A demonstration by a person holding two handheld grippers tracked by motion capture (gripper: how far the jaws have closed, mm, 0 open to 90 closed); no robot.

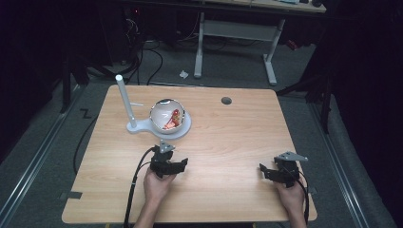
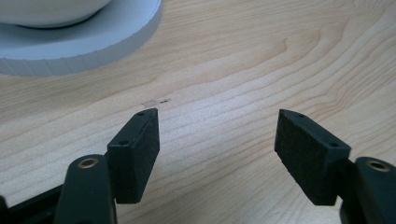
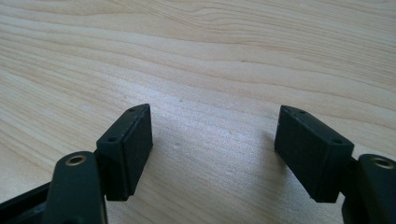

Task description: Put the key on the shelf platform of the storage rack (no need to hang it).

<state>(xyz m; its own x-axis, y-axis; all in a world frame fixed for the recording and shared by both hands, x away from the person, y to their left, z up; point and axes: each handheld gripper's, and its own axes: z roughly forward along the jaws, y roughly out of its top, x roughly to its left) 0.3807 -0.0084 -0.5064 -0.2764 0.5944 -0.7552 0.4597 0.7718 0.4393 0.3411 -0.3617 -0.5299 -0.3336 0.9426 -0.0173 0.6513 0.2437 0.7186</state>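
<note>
Two grippers, left (image 1: 168, 164) and right (image 1: 280, 172), jaws apart; one bowl (image 1: 167, 115).

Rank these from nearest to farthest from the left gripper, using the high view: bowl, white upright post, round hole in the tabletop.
1. Bowl, just beyond the left gripper.
2. White upright post, farther back, to the left.
3. Round hole, back and right.

High view: above person's side, looking forward-down over whole counter (image 1: 228, 142). Gripper views: close, low over counter wood. Left gripper view shares white base (image 2: 93, 46) with high view.
</note>
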